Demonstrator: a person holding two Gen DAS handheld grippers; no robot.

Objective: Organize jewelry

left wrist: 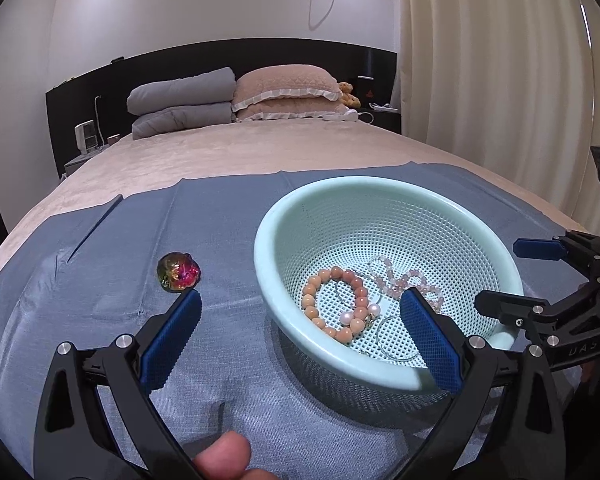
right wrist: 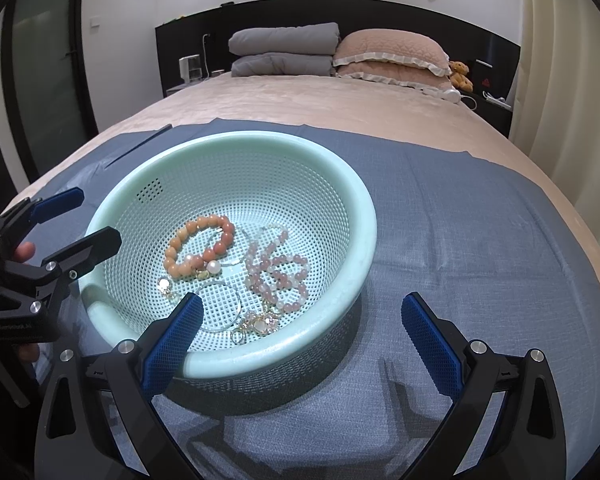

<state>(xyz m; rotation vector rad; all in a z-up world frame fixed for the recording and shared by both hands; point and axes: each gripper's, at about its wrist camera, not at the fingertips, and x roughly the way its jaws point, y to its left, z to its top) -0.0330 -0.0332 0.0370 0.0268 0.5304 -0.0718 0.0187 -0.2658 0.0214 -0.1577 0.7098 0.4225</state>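
A big bed (left wrist: 260, 152) w/ a tan cover fills the room. A blue cloth (left wrist: 120, 280) lies over the near end. At 12 o'clock there is a black headboard (left wrist: 220, 56), a folded grey quilt (left wrist: 180, 104), 2 pink pillows (left wrist: 288, 92) & a small teddy (left wrist: 349, 94). Cream curtains (left wrist: 480, 60) hang at 2 o'clock; white wall behind, w/ a cord hanging from a plug.

A mint basket (right wrist: 364, 216) w/ lots of holes sits on the cloth. Inside: an orange bead band (right wrist: 200, 244), a pink bead string (right wrist: 278, 272), thin hoops & gold bits, all touching in a pile. A shiny red-green gem (left wrist: 179, 271) lies on the cloth at 9 o'clock from the basket, apart from it, just past the left tip.

Left gripper (left wrist: 300, 300) is wide open, holds nothing, one finger over the basket. Right gripper (right wrist: 300, 304) is wide open too, empty, one finger over the near rim.

Writing: "UAS" on the right tool seen from the left view. The small label on the left tool is too blurry to read.
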